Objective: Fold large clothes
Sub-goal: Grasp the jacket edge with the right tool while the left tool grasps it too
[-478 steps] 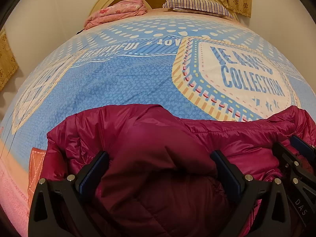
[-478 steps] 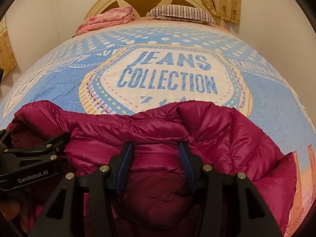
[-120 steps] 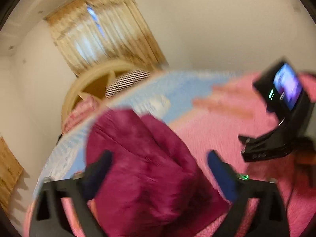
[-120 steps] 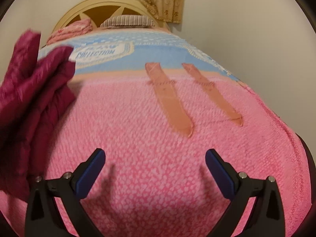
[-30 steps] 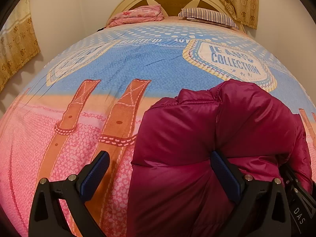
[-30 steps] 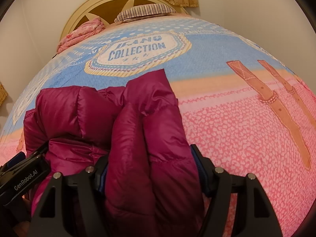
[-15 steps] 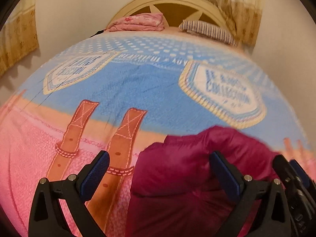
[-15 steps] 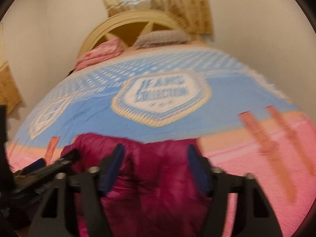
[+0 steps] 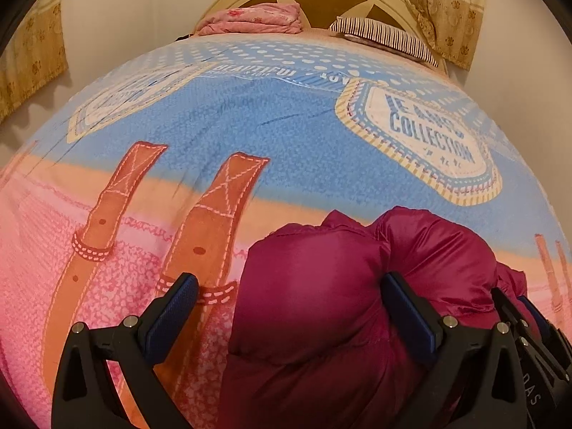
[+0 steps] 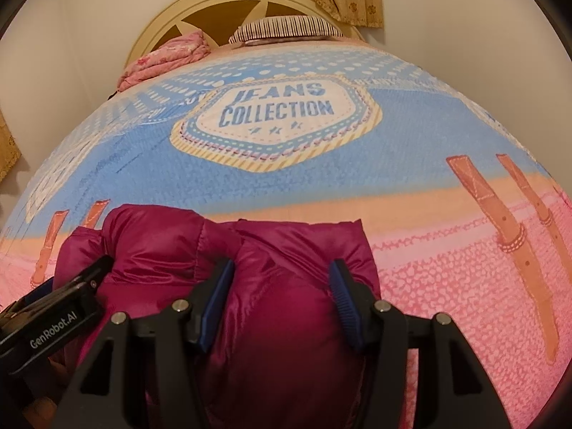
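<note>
Jacket [image 10: 286,286], maroon and bundled, sits near on the bed [image 9: 286,125], right gripper [image 10: 282,304] clamping its fold, left gripper [image 9: 286,307] wide open over it, pillow [image 10: 286,28] far.

Bed [image 10: 411,136] w/ printed cover: blue across the middle and toward the head end, peach band, then pink speckled part at the foot end. "JEANS COLLECTION" badge [image 10: 275,107] printed on the blue, mid-bed. Brown strap prints [image 9: 214,232] crossing peach band near both side edges. Cream headboard [image 10: 221,3] at the head end. Lying on the bed: crimson puffer jacket [image 10: 286,279], bunched, on the pink/peach part nr the foot edge, about mid-width; folded pink blanket [image 9: 254,18] and striped pillow [image 9: 386,35] side by side at the head end, against the headboard.
</note>
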The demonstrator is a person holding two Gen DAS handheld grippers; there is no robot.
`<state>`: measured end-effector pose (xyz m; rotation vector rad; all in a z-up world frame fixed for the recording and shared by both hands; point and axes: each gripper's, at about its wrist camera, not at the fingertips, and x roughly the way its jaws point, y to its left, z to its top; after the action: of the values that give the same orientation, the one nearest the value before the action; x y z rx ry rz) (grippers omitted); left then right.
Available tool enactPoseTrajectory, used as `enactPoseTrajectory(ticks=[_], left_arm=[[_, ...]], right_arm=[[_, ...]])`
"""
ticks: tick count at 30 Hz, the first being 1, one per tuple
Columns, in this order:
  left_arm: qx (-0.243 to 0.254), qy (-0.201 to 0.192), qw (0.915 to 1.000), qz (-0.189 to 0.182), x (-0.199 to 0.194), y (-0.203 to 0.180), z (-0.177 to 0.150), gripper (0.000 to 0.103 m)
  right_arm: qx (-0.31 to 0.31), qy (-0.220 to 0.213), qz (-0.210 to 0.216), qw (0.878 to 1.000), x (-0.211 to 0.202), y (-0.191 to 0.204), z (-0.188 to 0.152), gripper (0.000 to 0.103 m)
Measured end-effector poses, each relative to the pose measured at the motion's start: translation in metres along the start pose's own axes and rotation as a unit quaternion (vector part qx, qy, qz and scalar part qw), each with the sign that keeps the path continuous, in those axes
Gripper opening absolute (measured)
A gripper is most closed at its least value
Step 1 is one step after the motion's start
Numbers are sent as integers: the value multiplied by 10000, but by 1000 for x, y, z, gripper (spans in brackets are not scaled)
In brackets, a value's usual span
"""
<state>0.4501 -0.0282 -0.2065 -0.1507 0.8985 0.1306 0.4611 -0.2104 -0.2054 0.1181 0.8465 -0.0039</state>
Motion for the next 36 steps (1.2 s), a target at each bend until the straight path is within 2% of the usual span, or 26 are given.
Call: enactPoseTrajectory(ticks=[12,36], left_arm=[[91,0,9999,138,6,-3,-1,103],[79,-21,9999,146,5,-4,-1,103]], right_arm=[[-63,218,-92,9997,11,1,-1,60],[-170,273,-205,9993,15,5,-1,60]])
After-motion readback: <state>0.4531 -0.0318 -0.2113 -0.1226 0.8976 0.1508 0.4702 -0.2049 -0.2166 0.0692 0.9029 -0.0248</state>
